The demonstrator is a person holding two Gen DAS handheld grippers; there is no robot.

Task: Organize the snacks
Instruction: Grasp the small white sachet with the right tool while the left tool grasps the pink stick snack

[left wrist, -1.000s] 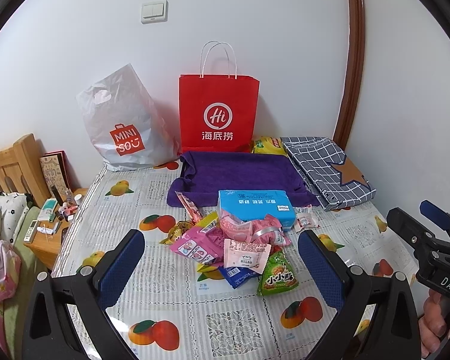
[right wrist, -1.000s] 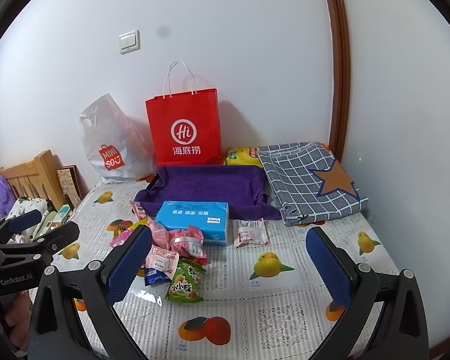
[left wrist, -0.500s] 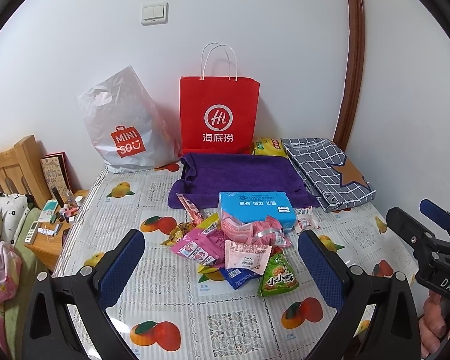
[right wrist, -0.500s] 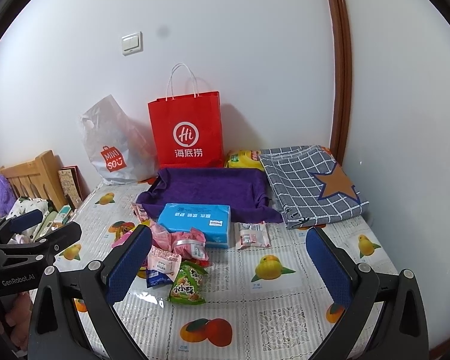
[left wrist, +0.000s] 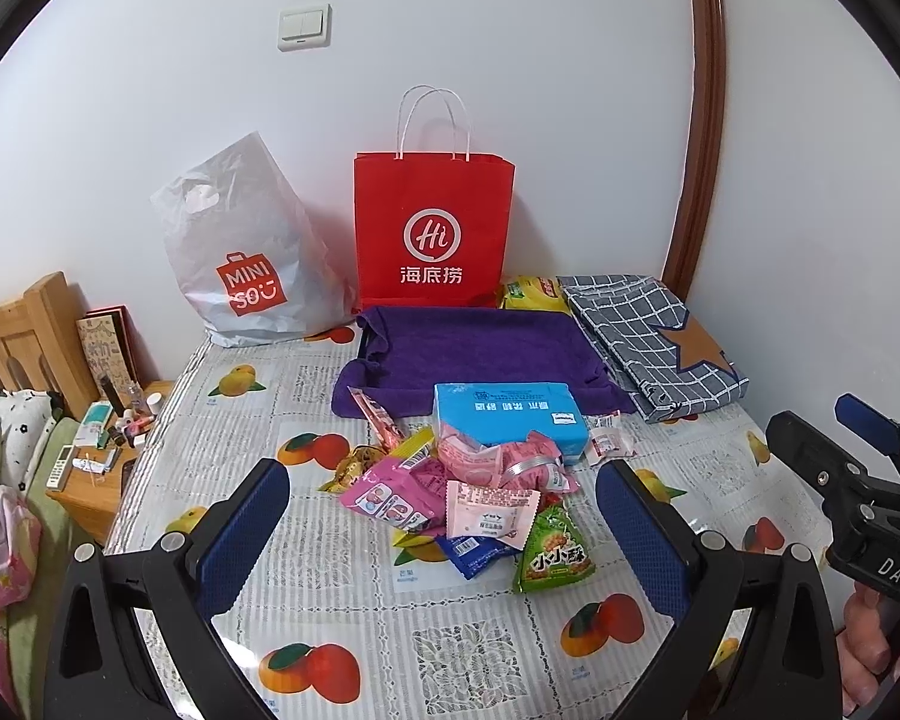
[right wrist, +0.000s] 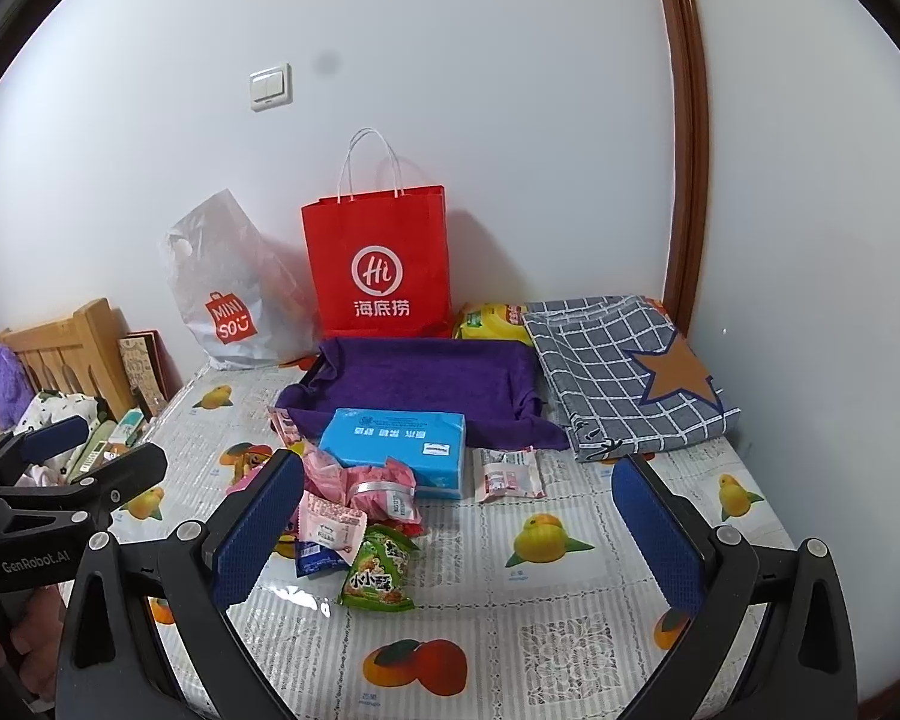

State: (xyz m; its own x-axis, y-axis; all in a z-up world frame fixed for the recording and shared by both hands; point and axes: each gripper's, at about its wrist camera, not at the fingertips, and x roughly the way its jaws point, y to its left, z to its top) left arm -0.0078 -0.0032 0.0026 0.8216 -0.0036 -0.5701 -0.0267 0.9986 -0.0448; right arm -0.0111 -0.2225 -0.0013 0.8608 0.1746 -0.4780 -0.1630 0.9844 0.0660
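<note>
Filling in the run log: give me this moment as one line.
phase: pre-grasp | left gripper: open, empty | right gripper: open, empty | snack pile: untouched on table | purple tray: no snacks

Red paper bag (left wrist: 433, 228) with a white logo, grey plastic bag (left wrist: 243, 246) with an orange-red one. Purple towel (left wrist: 480, 354), light-blue box (left wrist: 507, 417), pink packets (left wrist: 390, 492), green packet (left wrist: 555, 555). Grey checked cloth (left wrist: 648, 336) with a brown star; fruit-print tabletop (left wrist: 330, 618).

left tongs (left wrist: 444, 534): agape, empty | right tongs (right wrist: 459, 525): agape, empty, level
</note>
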